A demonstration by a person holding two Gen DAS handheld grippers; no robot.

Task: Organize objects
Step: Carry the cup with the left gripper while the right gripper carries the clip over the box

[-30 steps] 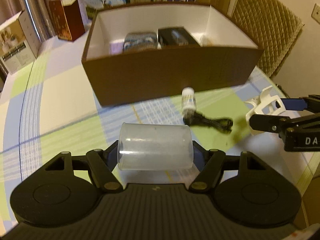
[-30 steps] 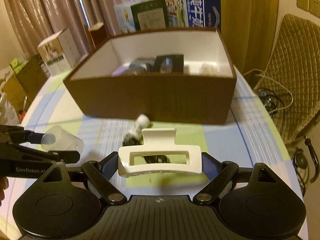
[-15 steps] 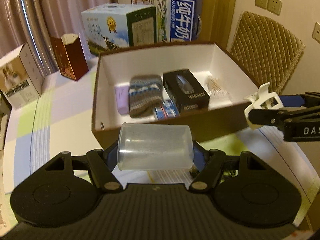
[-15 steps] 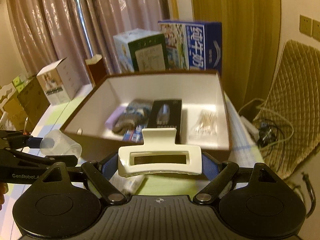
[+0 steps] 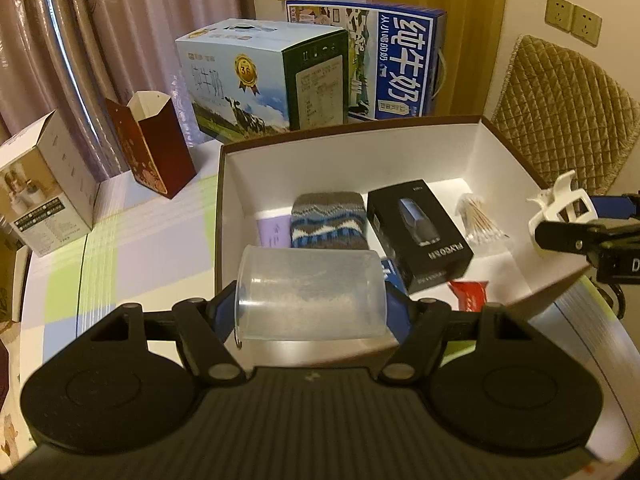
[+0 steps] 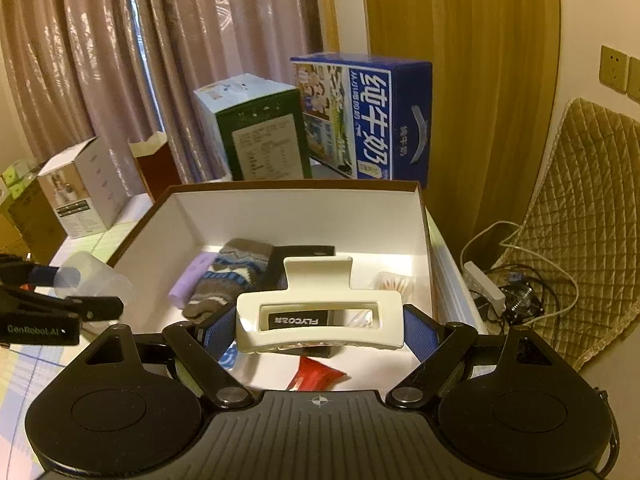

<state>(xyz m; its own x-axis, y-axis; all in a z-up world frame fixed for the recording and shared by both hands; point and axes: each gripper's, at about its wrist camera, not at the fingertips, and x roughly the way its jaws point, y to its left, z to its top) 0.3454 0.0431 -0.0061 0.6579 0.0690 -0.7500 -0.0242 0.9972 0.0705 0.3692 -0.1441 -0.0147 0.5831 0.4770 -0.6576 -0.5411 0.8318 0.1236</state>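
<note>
Both grippers carry things above the brown box [image 5: 532,300].
The left gripper [image 5: 312,312] grips a clear plastic cup [image 5: 310,294] sideways; the right gripper [image 6: 318,330] grips a white hair claw [image 6: 318,320], apparently over the box interior.

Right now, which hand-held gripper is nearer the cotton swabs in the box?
Right. The right hand-held gripper holds the hair claw beside the cotton swabs; the left hand-held gripper, holding the plastic cup, is across the box.

table [image 5: 132,248]: pastel checked cloth
brown storage box [image 5: 348,164]: near right edge
milk cartons [image 5: 260,80]: two, far edge behind the box
dark red box [image 5: 154,148]: far left, open top
white product box [image 5: 44,184]: left edge
</note>
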